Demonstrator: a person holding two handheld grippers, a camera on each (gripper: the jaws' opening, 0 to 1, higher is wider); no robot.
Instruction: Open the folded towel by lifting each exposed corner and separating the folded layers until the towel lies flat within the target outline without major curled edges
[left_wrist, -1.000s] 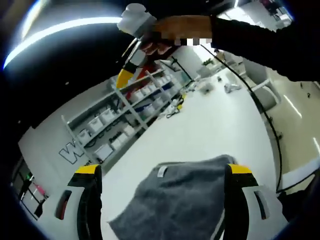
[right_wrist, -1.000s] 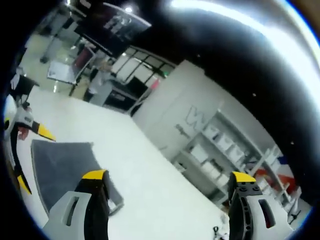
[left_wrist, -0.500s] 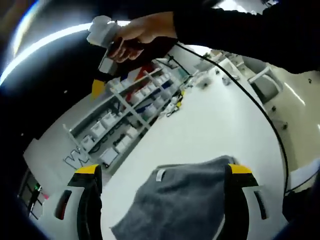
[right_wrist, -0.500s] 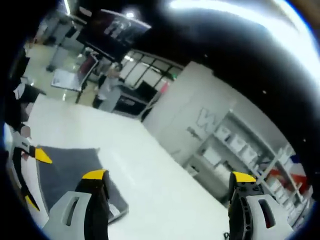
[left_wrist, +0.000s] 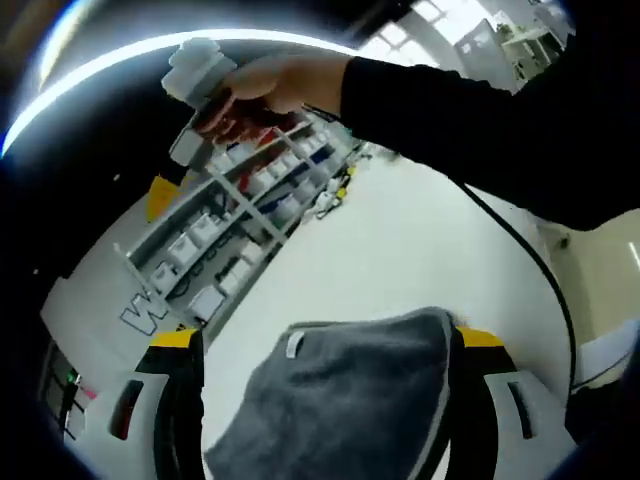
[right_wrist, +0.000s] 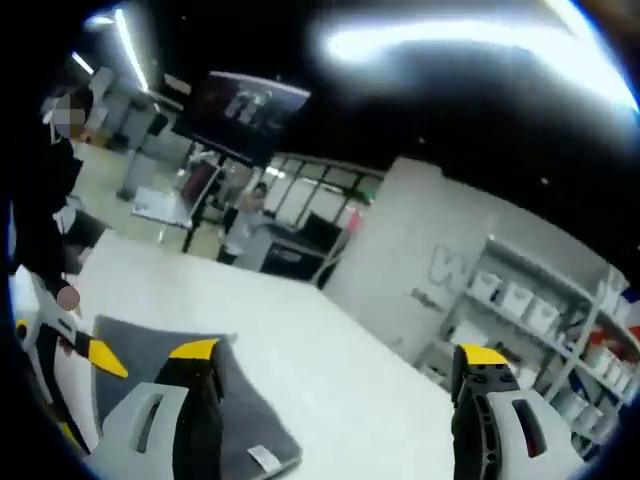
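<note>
A folded grey towel (left_wrist: 350, 400) lies on a white table (left_wrist: 420, 250), just ahead of the left gripper (left_wrist: 325, 345), whose yellow-tipped jaws stand wide apart with the cloth between them. Held high above the table by a hand (left_wrist: 270, 85), the right gripper (right_wrist: 335, 352) is spread wide and empty; shelving (left_wrist: 240, 200) lines the far wall.
</note>
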